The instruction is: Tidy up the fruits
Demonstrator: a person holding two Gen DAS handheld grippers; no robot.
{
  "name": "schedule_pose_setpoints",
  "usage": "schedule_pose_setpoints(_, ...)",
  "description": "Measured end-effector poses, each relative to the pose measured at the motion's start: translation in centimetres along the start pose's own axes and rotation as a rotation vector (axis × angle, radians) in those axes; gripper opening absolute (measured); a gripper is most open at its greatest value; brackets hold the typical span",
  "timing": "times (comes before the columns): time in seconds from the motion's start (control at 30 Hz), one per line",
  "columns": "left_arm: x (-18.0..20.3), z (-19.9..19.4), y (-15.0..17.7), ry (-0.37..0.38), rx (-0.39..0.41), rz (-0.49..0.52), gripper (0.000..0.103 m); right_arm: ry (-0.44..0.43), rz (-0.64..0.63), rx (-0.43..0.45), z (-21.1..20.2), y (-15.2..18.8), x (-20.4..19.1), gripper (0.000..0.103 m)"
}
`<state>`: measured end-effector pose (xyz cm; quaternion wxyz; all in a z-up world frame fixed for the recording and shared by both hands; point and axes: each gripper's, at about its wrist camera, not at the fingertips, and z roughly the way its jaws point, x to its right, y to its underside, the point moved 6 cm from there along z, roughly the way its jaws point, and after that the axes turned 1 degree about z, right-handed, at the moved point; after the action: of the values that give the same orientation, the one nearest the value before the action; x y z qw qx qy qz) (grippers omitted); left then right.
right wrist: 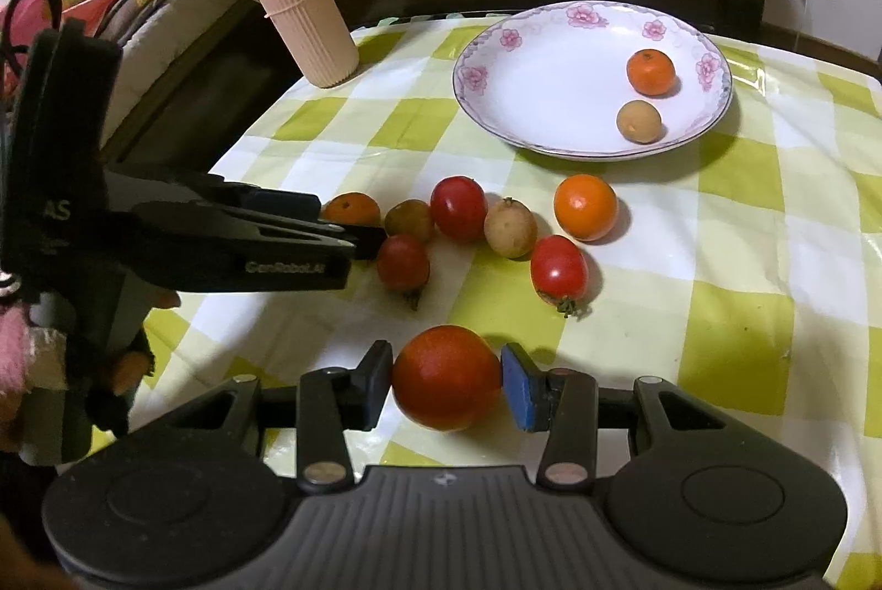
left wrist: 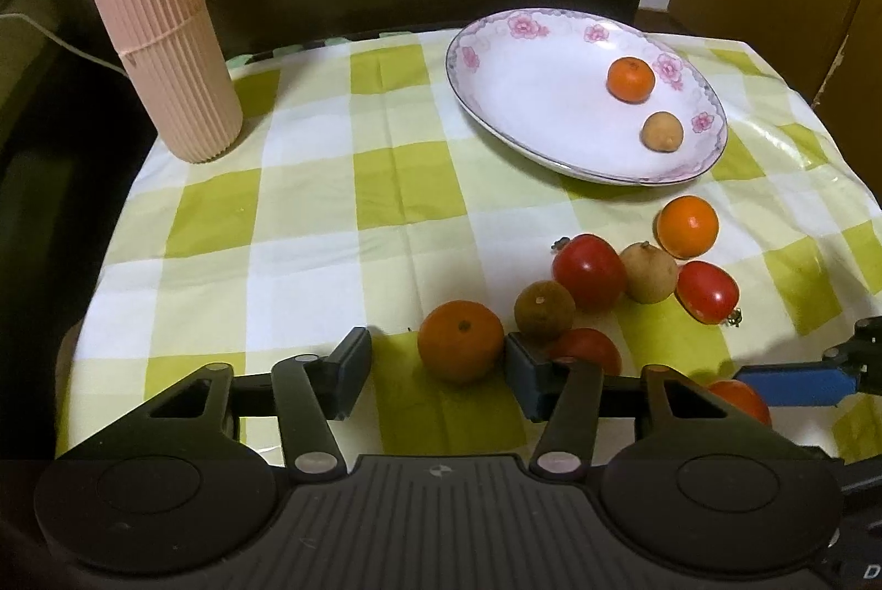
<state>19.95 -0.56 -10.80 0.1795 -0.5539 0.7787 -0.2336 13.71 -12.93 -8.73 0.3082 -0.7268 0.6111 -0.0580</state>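
Round, glossy red tomato (right wrist: 445,377) — smooth, unblemished skin.

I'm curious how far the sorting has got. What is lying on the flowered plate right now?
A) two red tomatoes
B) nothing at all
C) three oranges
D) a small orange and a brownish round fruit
D: the flowered plate holds just a small orange and a brownish round fruit; the other fruits lie on the checked cloth.

table (left wrist: 308,226): green-checked cloth | on it: plate (left wrist: 496,105); pink ribbed container (left wrist: 154,16); loose fruits (left wrist: 590,270)
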Motion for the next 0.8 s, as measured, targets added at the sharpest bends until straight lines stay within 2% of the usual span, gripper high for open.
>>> schedule_pose_setpoints(0.03, 0.1, -0.1, 0.0, 0.006, 0.001, -0.009, 0.045, 0.0, 0.0, 0.0, 0.0, 0.0, 0.0, 0.042)
schedule_pose_setpoints(0.07, 0.0, -0.1, -0.1, 0.007, 0.003, -0.02, 0.041, 0.0, 0.001, 0.001, 0.0, 0.0, 0.0, 0.042)
schedule_pose_setpoints(0.4, -0.1, -0.7, 0.5, 0.015, -0.013, -0.047, 0.041, 0.022, 0.003, 0.007, -0.3, 0.0, 0.0, 0.042)
schedule_pose_setpoints(0.67, 1.1, -4.1, 4.3, 0.04, -0.044, -0.064, 0.041, 0.09, -0.06, 0.027, -1.8, 1.7, -0.1, 0.042)
schedule_pose_setpoints(0.8, 2.6, -4.9, 5.8, 0.043, -0.049, -0.027, 0.042, 0.111, -0.087, 0.042, -2.3, 2.6, -0.4, 0.042)
